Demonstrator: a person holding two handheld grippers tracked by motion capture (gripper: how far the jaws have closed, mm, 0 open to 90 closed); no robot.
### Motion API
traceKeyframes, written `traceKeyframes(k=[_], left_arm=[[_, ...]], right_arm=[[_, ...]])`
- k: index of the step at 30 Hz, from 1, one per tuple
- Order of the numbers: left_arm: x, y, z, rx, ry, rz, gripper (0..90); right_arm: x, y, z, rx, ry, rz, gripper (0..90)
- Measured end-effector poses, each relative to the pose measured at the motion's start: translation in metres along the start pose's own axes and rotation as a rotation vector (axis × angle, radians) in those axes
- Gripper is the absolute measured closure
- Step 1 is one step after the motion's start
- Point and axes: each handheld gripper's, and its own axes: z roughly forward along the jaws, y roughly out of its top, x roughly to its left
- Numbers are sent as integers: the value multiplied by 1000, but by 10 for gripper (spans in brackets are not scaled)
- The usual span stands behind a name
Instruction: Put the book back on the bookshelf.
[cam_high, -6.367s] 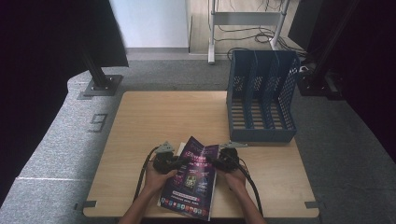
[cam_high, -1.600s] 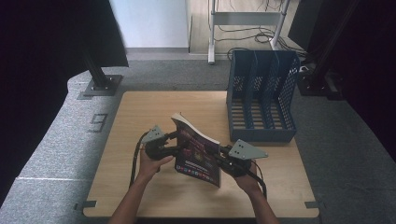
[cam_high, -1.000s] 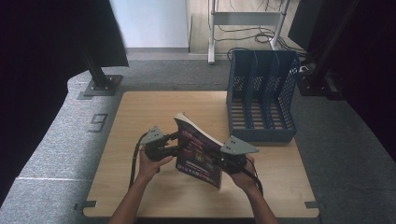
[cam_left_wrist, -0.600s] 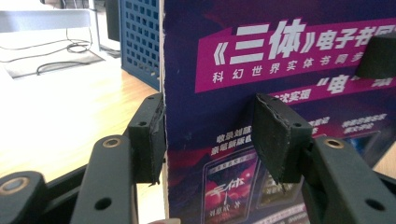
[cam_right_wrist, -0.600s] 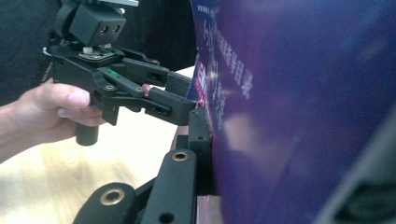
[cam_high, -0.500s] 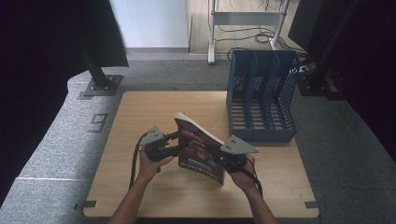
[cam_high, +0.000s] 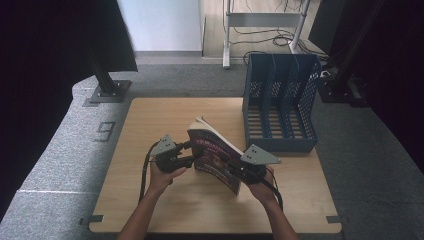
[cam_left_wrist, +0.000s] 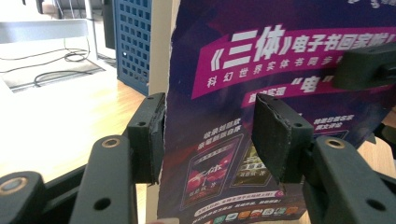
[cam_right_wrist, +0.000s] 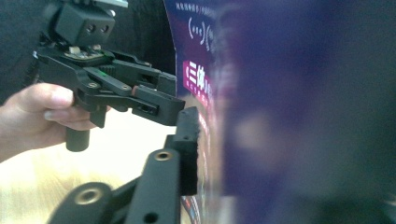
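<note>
Above the table (cam_high: 150, 130), book (cam_high: 215, 155) now lifted upright, left hand-held gripper (cam_high: 192, 152) jaws apart around it, right hand-held gripper (cam_high: 235, 167) clamped on it.

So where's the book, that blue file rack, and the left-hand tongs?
Book (cam_high: 218, 159): high view, on its purple cover.
Rack (cam_high: 281, 143): high view, on its low blue front wall.
Left tongs (cam_left_wrist: 208, 135): left gripper view, midway between the two black pads, either side of the book's edge.

magazine (cam_high: 218, 156) raised from flat to upright, both grippers lifted off table (cam_high: 150, 120)
</note>
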Motion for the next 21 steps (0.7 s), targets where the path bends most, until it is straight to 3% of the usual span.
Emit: traceKeyframes(k=[5,6,21], left_arm=[[0,0,0,-2,-5,-1,458],[0,0,0,-2,-4,-1,457],[3,-6,-12,2,27,-6,404]], right_arm=[[-3,1,2,-1,0,13,738],[-2,1,2,3,-18,8,802],[-4,0,1,-6,-34,46,818]])
